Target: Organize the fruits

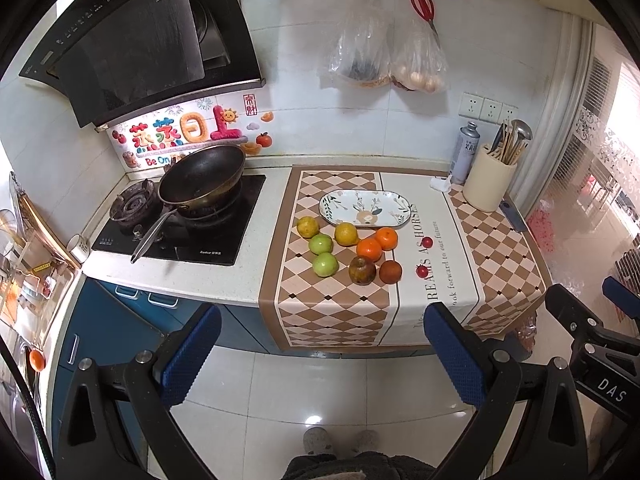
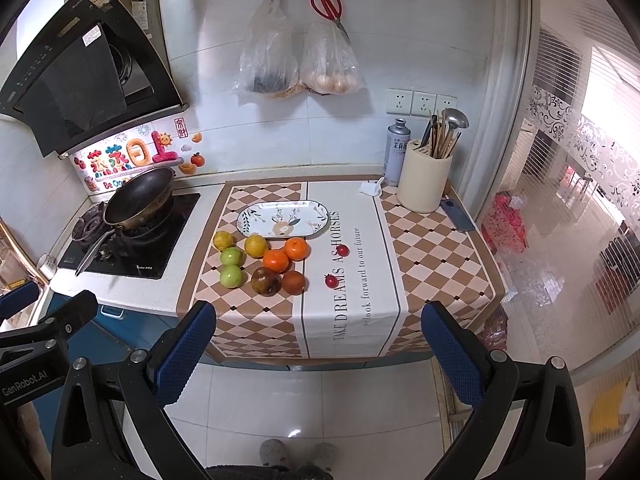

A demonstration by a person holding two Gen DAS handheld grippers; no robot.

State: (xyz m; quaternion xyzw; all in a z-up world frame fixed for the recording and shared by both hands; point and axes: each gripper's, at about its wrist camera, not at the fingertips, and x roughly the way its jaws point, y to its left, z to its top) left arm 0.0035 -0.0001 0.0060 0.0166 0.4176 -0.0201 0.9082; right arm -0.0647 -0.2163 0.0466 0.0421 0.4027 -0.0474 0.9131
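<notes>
Several fruits lie on the checkered cloth [image 1: 332, 312] in front of an oval patterned plate [image 1: 365, 208] [image 2: 282, 219]: two yellow ones [image 1: 346, 234], two green ones [image 1: 325, 264], two oranges [image 1: 369, 249] [image 2: 276, 261], two brown ones [image 1: 362, 270] [image 2: 265, 281] and two small red ones [image 1: 421, 270] [image 2: 330, 280]. The plate holds nothing. My left gripper [image 1: 324, 354] is open and empty, held back from the counter over the floor. My right gripper [image 2: 318, 350] is open and empty too, level with the counter's front edge.
A wok [image 1: 202, 174] sits on the gas stove [image 1: 176, 224] left of the cloth. A utensil holder [image 1: 490, 184], a spray can [image 1: 466, 152] and a phone [image 2: 458, 216] stand at the back right. Bags [image 2: 300, 60] and scissors hang on the wall.
</notes>
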